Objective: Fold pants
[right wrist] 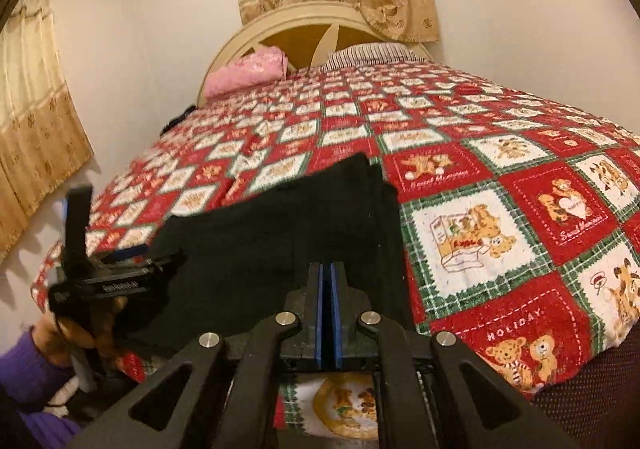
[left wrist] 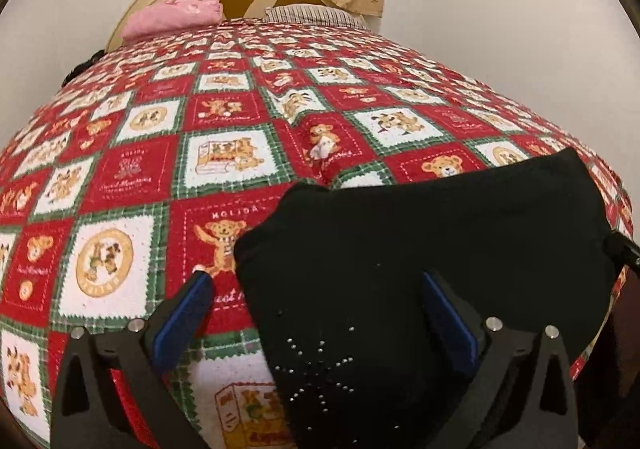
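A: Where were the pants?

B: Near edge of the bed, already doubled into a compact black slab. Studded patch faced up at the L end.

A: L gripper?

B: Jaws wide, straddling the pants' left edge. One finger was over the quilt, the other over black cloth. Nothing pinched. Couldn't tell if the tips touched fabric.

A: R gripper?

B: Pads pressed together, at most a thin slit. It sat low at the pants' near edge, w/ cloth right under the tips. Whether a layer was caught between the pads, couldn't tell; looked more like none.

A: So which step?

B: Prob. late, between folds or tidying the bundle. Judgement only.

A: Next move?

B: L would need to drop and close on the left edge, taking all layers. R would need to open before it could grab its side. Then lift both evenly, else the stack skews.
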Demonstrator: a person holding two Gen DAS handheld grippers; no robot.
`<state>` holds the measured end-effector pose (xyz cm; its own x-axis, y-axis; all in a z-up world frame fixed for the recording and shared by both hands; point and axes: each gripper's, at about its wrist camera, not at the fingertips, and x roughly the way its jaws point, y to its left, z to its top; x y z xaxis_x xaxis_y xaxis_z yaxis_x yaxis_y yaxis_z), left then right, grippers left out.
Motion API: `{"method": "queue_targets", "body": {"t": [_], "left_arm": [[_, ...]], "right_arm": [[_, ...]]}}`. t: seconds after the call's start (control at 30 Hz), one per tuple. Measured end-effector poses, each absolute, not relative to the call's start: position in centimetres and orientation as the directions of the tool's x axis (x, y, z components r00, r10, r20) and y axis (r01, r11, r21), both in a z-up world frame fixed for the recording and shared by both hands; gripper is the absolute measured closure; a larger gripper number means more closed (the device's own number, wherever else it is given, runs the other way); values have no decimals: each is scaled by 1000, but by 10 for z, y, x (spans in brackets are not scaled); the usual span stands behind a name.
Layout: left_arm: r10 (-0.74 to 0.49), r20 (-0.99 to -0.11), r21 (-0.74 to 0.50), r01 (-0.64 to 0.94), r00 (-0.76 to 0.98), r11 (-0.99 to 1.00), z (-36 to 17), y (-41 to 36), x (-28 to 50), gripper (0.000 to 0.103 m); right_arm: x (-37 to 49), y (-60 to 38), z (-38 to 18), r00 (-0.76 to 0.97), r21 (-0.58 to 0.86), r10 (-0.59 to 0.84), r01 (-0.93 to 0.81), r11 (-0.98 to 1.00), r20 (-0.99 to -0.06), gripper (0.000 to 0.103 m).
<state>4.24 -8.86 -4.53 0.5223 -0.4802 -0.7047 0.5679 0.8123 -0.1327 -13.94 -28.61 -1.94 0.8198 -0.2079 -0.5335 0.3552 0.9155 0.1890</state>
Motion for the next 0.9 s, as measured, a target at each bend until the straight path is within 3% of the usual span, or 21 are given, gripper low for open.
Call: {"method": "queue_targets", "body": {"t": [0.03, 0.07, 0.1, 0.47, 0.6, 0.9], "left_arm": [[-482, -704, -138, 565, 521, 813, -46, -88, 43, 0], [-483, -704, -141, 564, 520, 814, -46, -88, 43, 0], [-484, -704, -143, 564, 520, 814, -46, -88, 43, 0], [-482, -702, -141, 561, 524, 815, -47, -87, 43, 0], [-487, -700, -147, 563, 522, 814, -47, -87, 43, 0], [-502, -691, -161, 567, 520, 808, -48, -84, 42, 0]], "right_arm": [[-142, -285, -17, 828, 189, -221, 362, 913, -516, 68], [-143, -284, -15, 834, 186, -237, 369, 910, -498, 36], [-146, -283, -13, 840, 179, -264, 385, 905, -475, 24], [-138, -296, -23, 828, 202, -297, 432, 879, -476, 24], [-129, -302, -42, 788, 191, -288, 450, 873, -544, 24], [-142, -290, -47, 798, 182, -267, 420, 889, -540, 24]]}}
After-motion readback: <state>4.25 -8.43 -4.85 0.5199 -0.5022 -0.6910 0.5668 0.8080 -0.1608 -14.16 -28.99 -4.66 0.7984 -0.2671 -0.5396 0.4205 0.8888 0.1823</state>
